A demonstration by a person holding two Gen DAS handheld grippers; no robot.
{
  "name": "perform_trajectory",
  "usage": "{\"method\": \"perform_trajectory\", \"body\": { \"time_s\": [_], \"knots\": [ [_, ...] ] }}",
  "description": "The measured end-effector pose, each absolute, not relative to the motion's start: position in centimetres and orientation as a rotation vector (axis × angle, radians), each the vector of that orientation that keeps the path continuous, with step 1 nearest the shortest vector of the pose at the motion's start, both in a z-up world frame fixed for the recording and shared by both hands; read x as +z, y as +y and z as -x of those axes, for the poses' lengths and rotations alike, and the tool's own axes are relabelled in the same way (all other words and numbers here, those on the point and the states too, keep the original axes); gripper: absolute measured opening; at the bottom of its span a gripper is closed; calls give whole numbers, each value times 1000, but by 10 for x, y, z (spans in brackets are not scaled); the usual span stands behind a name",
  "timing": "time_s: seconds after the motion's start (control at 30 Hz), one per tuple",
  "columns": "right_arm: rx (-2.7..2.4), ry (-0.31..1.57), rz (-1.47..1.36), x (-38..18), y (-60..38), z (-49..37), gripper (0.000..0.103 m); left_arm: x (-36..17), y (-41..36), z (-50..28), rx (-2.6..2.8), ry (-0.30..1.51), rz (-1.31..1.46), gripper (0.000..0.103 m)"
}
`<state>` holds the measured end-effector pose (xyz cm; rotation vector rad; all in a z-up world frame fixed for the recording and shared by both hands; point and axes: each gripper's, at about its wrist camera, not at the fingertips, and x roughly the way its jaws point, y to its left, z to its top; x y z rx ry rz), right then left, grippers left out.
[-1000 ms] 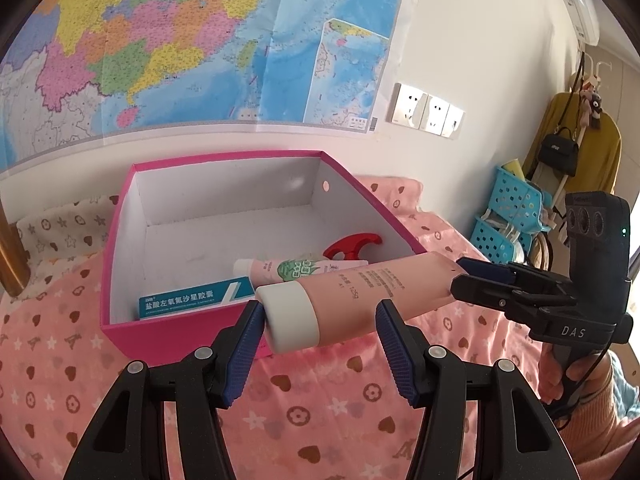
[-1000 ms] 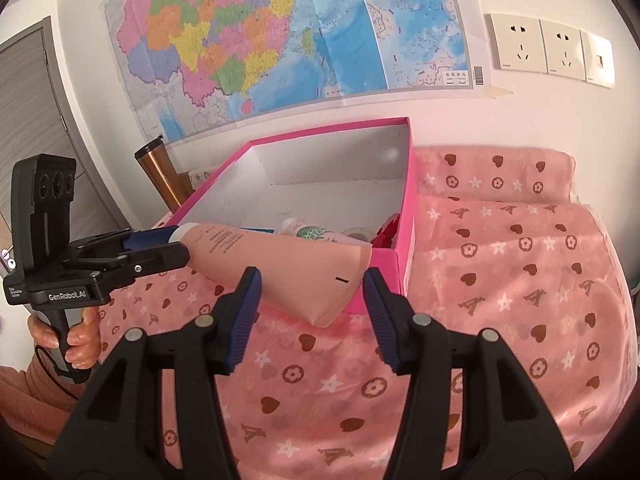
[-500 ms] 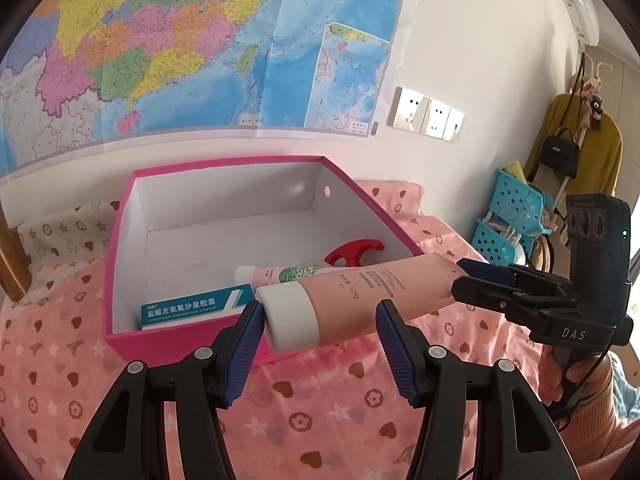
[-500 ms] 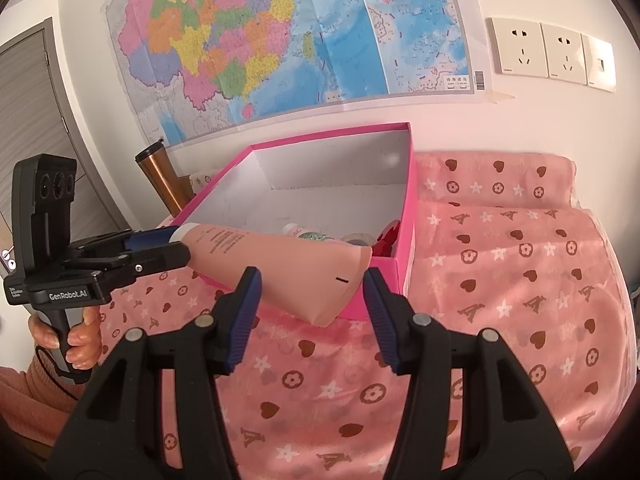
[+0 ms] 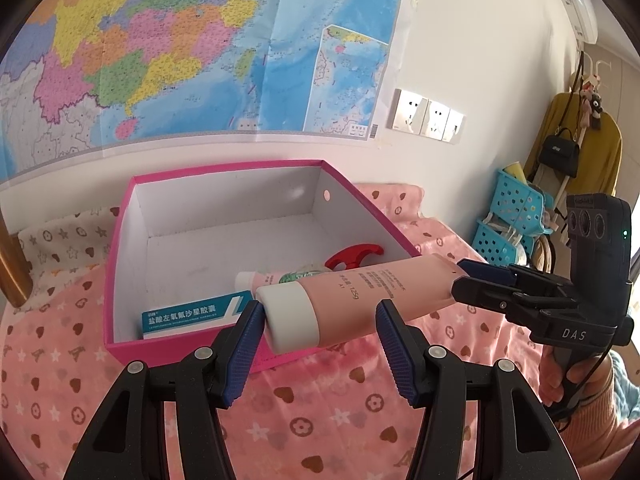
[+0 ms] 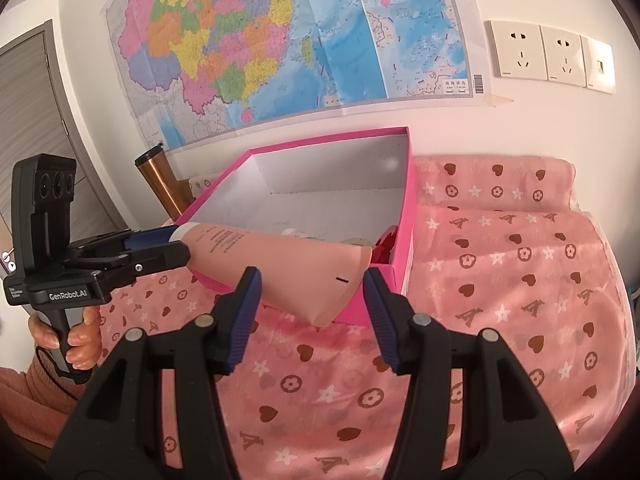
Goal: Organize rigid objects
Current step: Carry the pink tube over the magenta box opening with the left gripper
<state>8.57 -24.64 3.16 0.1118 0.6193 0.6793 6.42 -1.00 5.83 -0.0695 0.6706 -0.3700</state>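
A pink tube [image 5: 360, 292] with a white cap hangs level above the front rim of the pink box [image 5: 120, 264], held at both ends. My left gripper [image 5: 318, 316] is shut on its cap end, the cap against the left pad. My right gripper [image 6: 311, 284] is shut on the flat crimped end of the tube [image 6: 288, 268]. Each gripper shows in the other's view: the right one [image 5: 460, 284] at the right, the left one [image 6: 176, 246] at the left. Inside the box lie a teal and white carton [image 5: 188, 318], a small green and white tube [image 5: 264, 279] and a red piece [image 5: 352, 254].
The box [image 6: 408, 208] stands on a pink patterned cloth [image 6: 500, 280] against a wall with a map. A bronze tumbler [image 6: 158, 184] stands left of the box. Blue baskets [image 5: 512, 216] and hanging bags are at the far right. A hand [image 6: 80, 336] grips the left handle.
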Motion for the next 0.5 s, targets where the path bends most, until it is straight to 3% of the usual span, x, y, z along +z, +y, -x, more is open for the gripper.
{"method": "perform_trajectory", "body": {
  "time_s": [0.5],
  "knots": [
    [678, 615, -117, 36, -247, -87, 57, 60, -11, -68, -367, 666, 58, 58]
  ]
}}
